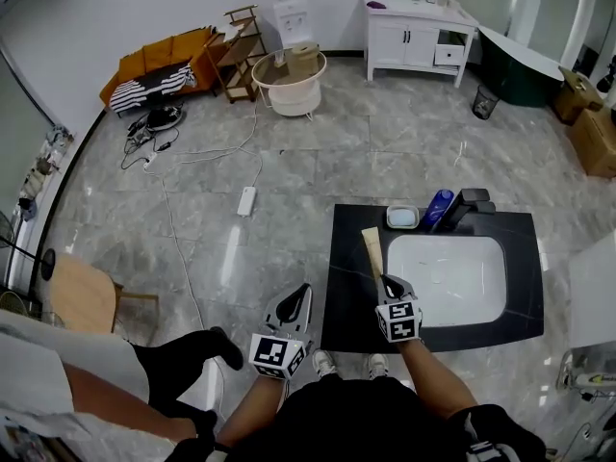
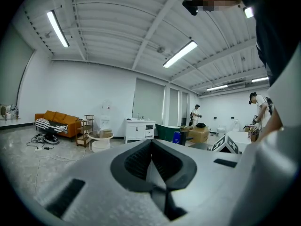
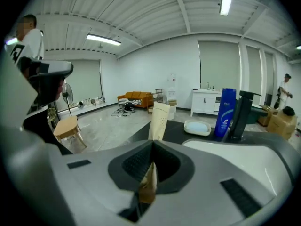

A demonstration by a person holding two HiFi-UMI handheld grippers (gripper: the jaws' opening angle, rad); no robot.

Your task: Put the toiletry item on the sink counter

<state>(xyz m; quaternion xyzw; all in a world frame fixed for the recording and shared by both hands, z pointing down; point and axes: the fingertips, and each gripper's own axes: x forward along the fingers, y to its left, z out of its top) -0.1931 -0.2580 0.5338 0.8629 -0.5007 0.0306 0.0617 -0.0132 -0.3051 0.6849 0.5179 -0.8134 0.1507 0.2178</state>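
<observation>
A beige toiletry tube point(image 1: 372, 248) sticks forward out of my right gripper point(image 1: 388, 282), which is shut on its lower end. Tube and gripper hang over the left part of the black sink counter point(image 1: 354, 301), beside the white basin point(image 1: 445, 277). In the right gripper view the tube point(image 3: 158, 121) rises from the closed jaws of the right gripper point(image 3: 151, 147). My left gripper point(image 1: 296, 298) hangs left of the counter, over the floor. Seen in its own view, the left gripper point(image 2: 151, 147) is shut with nothing between its jaws.
A blue bottle point(image 1: 438, 208), a soap dish point(image 1: 402, 218) and a dark faucet point(image 1: 469, 205) stand along the counter's far edge. A wooden stool point(image 1: 82, 296) is at the left, and a power strip point(image 1: 247, 200) with cable lies on the floor. A white vanity point(image 1: 414, 37) stands far back.
</observation>
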